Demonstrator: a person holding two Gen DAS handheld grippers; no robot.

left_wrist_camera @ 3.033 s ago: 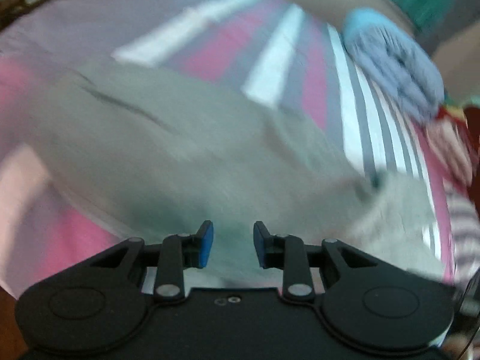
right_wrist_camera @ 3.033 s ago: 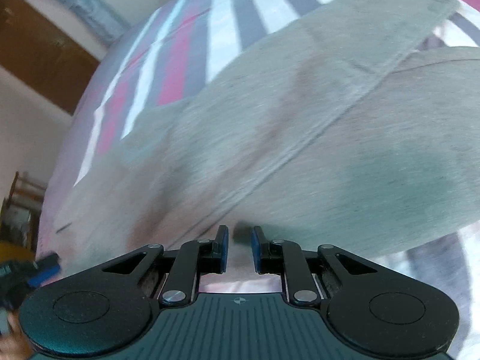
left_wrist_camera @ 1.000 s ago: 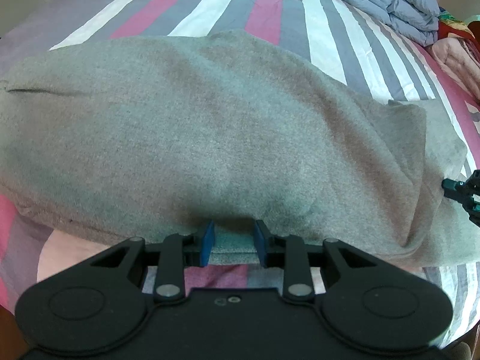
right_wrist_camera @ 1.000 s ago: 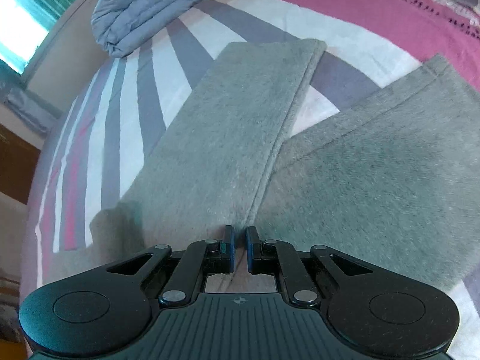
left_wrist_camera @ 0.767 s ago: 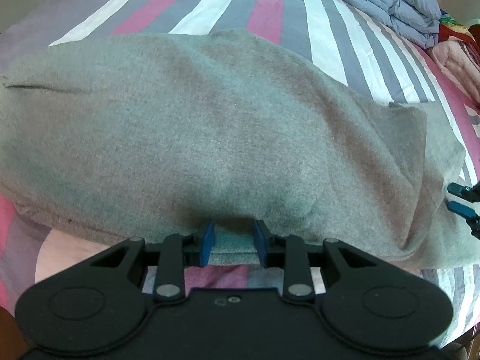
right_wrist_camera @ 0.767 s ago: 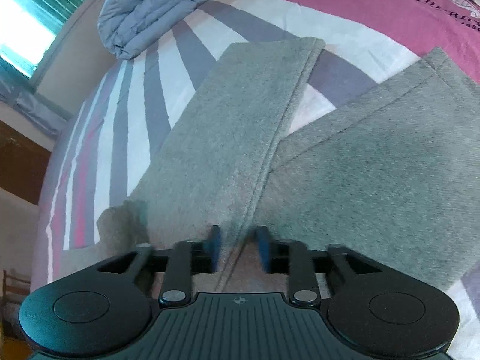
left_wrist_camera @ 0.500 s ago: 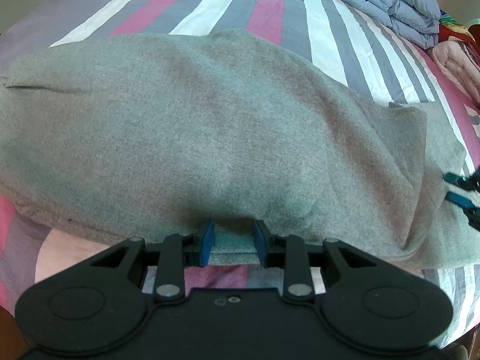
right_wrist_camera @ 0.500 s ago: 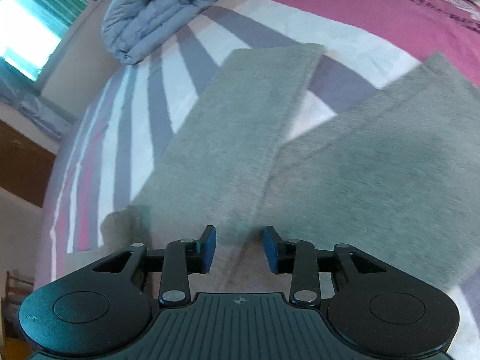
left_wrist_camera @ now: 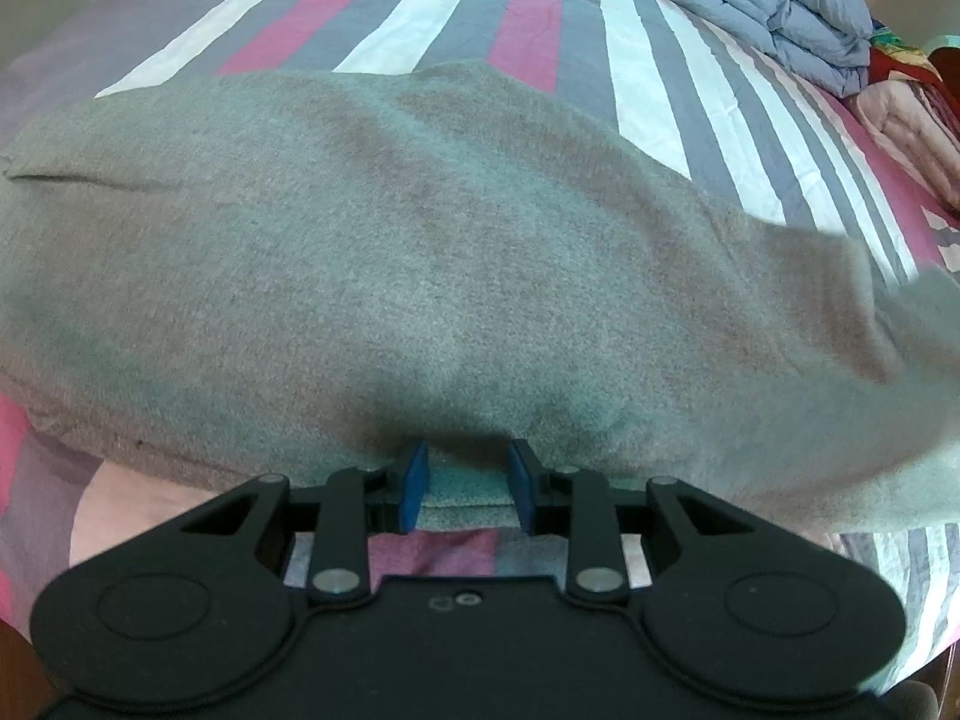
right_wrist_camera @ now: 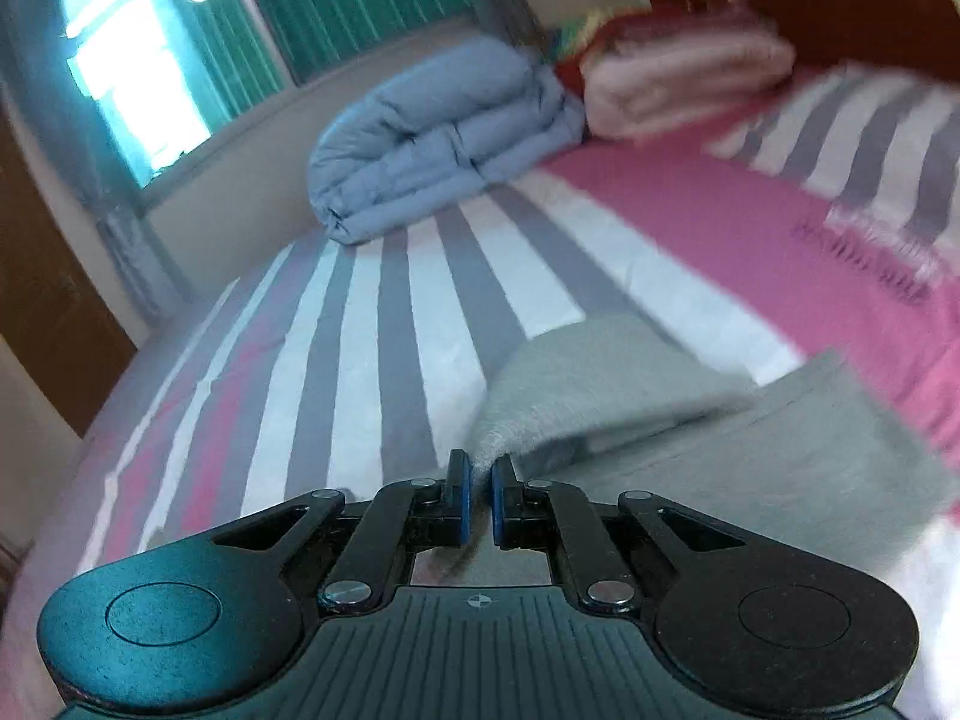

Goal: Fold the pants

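Note:
The grey pants (left_wrist_camera: 456,276) lie across the striped bed, filling the left wrist view. My left gripper (left_wrist_camera: 467,480) is open, its blue pads either side of the pants' near edge, which lies between them. In the right wrist view my right gripper (right_wrist_camera: 477,480) is shut on a fold of the grey pants (right_wrist_camera: 630,408) and holds that cloth lifted off the bed. The pants' right end (left_wrist_camera: 900,360) is raised and blurred in the left wrist view.
The bed has a pink, grey and white striped sheet (left_wrist_camera: 528,18). A folded blue-grey quilt (right_wrist_camera: 444,144) and pink folded bedding (right_wrist_camera: 678,78) sit at the far end. A window with green blinds (right_wrist_camera: 252,30) is behind; a brown wardrobe (right_wrist_camera: 42,276) stands at left.
My right gripper closed on the pants' cloth and lifted it, tilting up toward the window. The right end of the pants rose. My left gripper stayed open and still.

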